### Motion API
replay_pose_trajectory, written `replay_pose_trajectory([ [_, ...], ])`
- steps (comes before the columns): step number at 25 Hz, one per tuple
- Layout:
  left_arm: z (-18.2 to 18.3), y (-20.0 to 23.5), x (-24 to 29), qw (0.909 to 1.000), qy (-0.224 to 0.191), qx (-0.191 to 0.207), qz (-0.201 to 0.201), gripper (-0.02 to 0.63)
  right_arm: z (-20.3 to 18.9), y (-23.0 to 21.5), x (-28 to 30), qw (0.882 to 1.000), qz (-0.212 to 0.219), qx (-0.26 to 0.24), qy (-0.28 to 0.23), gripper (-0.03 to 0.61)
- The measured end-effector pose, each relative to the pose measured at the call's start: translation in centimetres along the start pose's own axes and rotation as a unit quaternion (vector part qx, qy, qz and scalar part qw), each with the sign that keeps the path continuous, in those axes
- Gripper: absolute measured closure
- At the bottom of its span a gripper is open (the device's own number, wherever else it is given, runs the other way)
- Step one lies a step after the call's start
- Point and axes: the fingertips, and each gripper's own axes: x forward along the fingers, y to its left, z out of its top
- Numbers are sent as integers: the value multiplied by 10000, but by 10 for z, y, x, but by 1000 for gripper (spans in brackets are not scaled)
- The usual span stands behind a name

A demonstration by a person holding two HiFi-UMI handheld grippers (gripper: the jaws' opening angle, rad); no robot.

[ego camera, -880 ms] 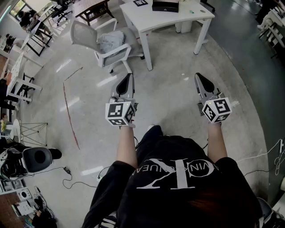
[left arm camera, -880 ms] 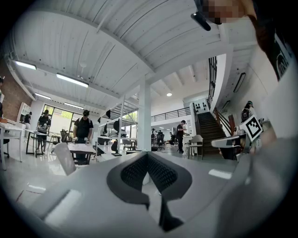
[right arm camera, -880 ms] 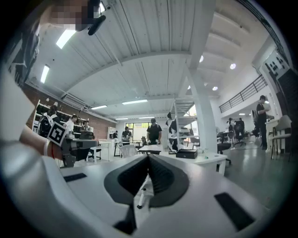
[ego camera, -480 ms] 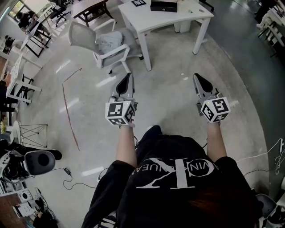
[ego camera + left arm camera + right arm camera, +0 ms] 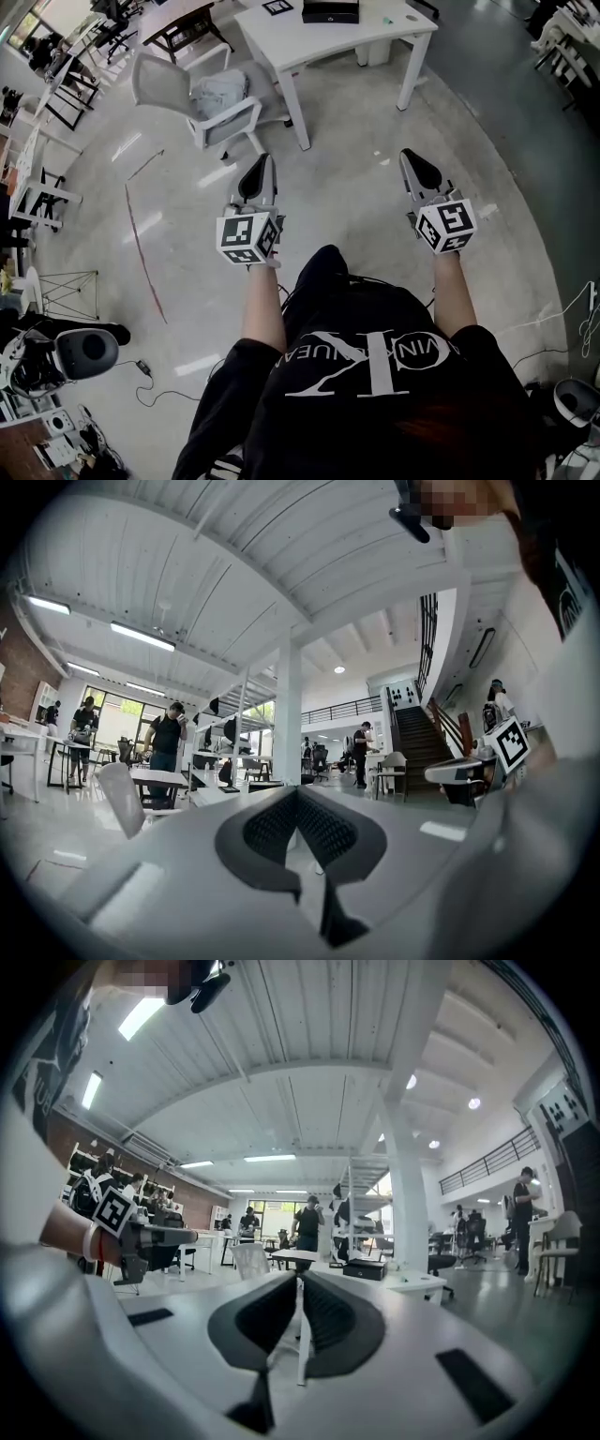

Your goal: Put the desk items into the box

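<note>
The person [image 5: 370, 375] has stepped forward toward the white desk [image 5: 314, 42]. The left gripper [image 5: 265, 161] and right gripper [image 5: 406, 156] are pressed together, holding nothing, so packing has not started.

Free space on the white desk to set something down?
White desk: bare along the front edge, in front of the black rectangular box. The back strip is crowded: the box, a black-and-white square marker card to its left, unclear small items to its right. The light grey office chair crowds the desk's left side.
</note>
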Motion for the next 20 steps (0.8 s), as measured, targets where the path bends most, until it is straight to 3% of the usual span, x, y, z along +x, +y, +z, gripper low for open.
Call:
replay_pose_trajectory([
  [11, -17, 5, 65, 9998, 140, -88, -116, 603, -18, -50, 39, 9997, -34, 239, 54, 537],
  [20, -30, 43, 148, 9991, 344, -173, -183, 603, -27, -97, 113, 9990, -108, 355, 263, 523],
])
